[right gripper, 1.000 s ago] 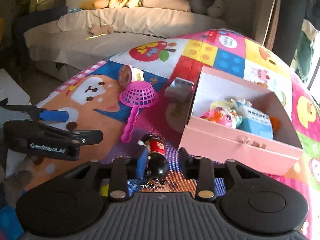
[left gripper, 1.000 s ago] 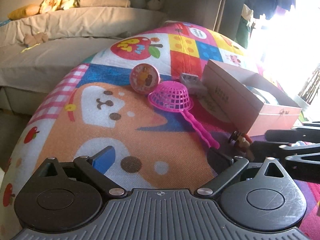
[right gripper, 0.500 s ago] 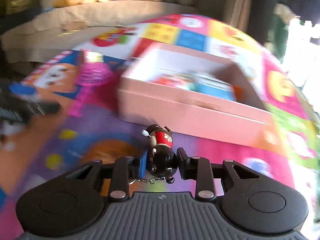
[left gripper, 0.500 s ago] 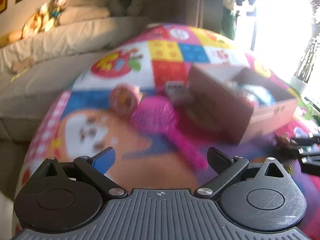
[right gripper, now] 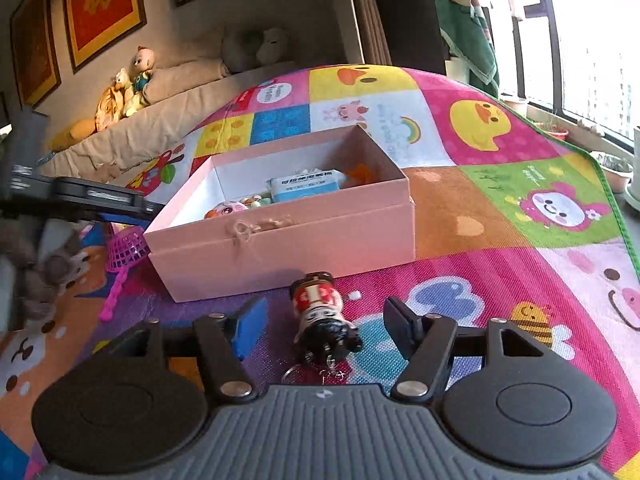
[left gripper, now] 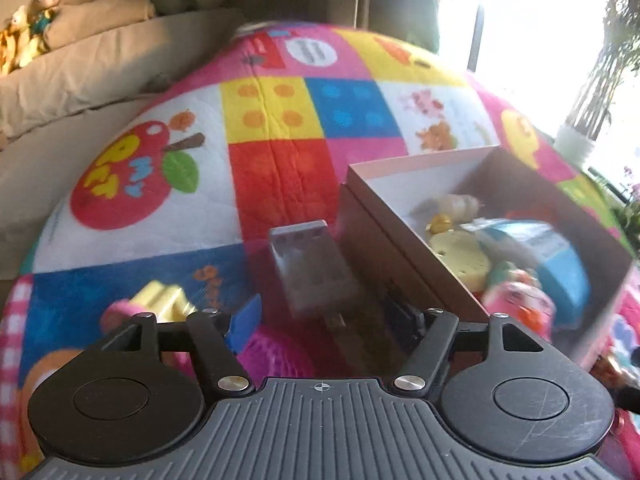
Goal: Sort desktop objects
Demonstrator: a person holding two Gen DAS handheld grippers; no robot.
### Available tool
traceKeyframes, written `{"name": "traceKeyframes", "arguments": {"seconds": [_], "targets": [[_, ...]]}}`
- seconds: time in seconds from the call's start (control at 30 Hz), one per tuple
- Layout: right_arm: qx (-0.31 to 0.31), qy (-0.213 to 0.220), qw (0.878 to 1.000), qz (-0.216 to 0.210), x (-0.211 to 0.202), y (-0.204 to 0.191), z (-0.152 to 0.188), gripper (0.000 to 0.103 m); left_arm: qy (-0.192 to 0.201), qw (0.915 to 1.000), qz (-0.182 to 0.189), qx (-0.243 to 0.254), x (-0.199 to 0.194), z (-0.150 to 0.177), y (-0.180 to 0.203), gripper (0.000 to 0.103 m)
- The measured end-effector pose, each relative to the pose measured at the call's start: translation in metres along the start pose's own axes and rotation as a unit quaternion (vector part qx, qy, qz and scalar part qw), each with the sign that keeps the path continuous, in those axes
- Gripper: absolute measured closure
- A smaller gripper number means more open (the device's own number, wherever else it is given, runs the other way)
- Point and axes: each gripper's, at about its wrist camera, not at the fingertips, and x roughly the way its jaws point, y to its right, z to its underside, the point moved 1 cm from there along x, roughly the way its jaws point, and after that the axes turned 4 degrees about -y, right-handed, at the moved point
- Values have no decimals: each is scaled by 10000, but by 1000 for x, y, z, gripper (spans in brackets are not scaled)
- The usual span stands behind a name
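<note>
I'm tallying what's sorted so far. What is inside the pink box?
Inside the pink box: a blue-and-white packet, a pink round toy, an orange item in the far corner and a yellow disc. The near wall hides whatever lies beneath them.

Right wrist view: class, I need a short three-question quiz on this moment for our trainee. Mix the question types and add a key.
1. True or false: the doll keychain lies inside the pink box.
2. The right gripper is: A) shut on the doll keychain; B) open, with the doll keychain on the mat between its fingers; C) out of view.
3. Fill in: the strainer beside the pink box is coloured ____.

Key: 1 false; 2 B; 3 pink.
</note>
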Motion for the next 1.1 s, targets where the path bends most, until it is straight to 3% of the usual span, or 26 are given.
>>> {"name": "traceKeyframes", "arguments": {"seconds": [0.2,0.4,0.47,0.53,0.73,0.93,1.1], "targets": [[27,55,10000,-23,0,-2,0,31,-345,9991,-220,-142,33,-11,-8,32],[82,33,10000,-32,0,-3,0,26,-336,9990,-274,70,35,-11,-8,30],[89,34,10000,-20,0,-3,0,26,-285,9989,-322,165,33,-8,-7,35],[90,43,9999,-9,0,-3,0,25,-254,9991,-297,170,28,-5,-6,49],[98,45,9999,-11,0,-2,0,22,-210,9968,-338,688,0,21,10,49],[100,70,9999,-6,0,-3,0,18,-284,9897,141,1396,-56,78,48,49],[102,51,9999,-14,1,-3,0,18,-482,9814,973,1585,-104,132,75,50]]}}
